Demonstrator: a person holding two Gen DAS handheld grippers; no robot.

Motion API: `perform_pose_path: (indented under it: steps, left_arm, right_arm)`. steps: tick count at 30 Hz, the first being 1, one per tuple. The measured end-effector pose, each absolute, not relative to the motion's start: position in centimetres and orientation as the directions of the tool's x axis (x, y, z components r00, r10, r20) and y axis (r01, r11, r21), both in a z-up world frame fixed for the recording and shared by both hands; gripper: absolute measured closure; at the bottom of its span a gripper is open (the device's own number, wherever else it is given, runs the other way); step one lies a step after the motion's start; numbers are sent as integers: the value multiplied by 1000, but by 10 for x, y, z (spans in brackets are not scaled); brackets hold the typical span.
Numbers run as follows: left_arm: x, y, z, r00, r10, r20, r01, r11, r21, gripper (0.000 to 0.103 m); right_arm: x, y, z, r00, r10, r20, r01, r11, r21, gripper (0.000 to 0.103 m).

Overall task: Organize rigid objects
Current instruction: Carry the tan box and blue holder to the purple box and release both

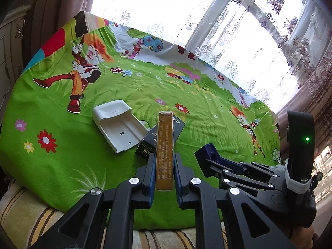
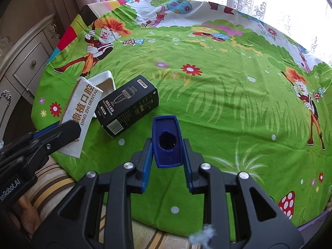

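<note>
— Where's the blue cap [image 2: 167, 145]?
— Clamped in my right hand-held gripper [image 2: 167, 155], over the tabletop's [image 2: 228, 108] near edge. The left hand-held gripper [image 1: 165, 166] grips the dental box [image 1: 165, 145], long axis pointing away; the black box [image 2: 127, 105] lies nearer it.

We see the black box [image 1: 159, 139] mostly hidden behind the yellow dental box [image 1: 165, 149] in the left wrist view, its small print unreadable. From the right wrist, the white holder [image 2: 104, 81] sits largely behind both boxes, and the dresser [image 2: 25, 62] runs off the frame's left edge.
</note>
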State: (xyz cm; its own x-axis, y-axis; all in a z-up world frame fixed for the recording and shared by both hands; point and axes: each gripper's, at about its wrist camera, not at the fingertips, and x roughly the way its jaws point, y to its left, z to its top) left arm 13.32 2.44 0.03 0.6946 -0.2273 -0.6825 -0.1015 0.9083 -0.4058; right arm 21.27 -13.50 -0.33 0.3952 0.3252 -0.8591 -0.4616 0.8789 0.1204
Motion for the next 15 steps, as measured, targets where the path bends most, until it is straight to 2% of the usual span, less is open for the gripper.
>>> perform_pose_path:
  steps: [15]
  left_arm:
    - [124, -7, 11, 672, -268, -691, -34, 920, -390, 86]
  right_arm:
    - [174, -186, 27, 467, 342, -815, -381, 910, 163, 72]
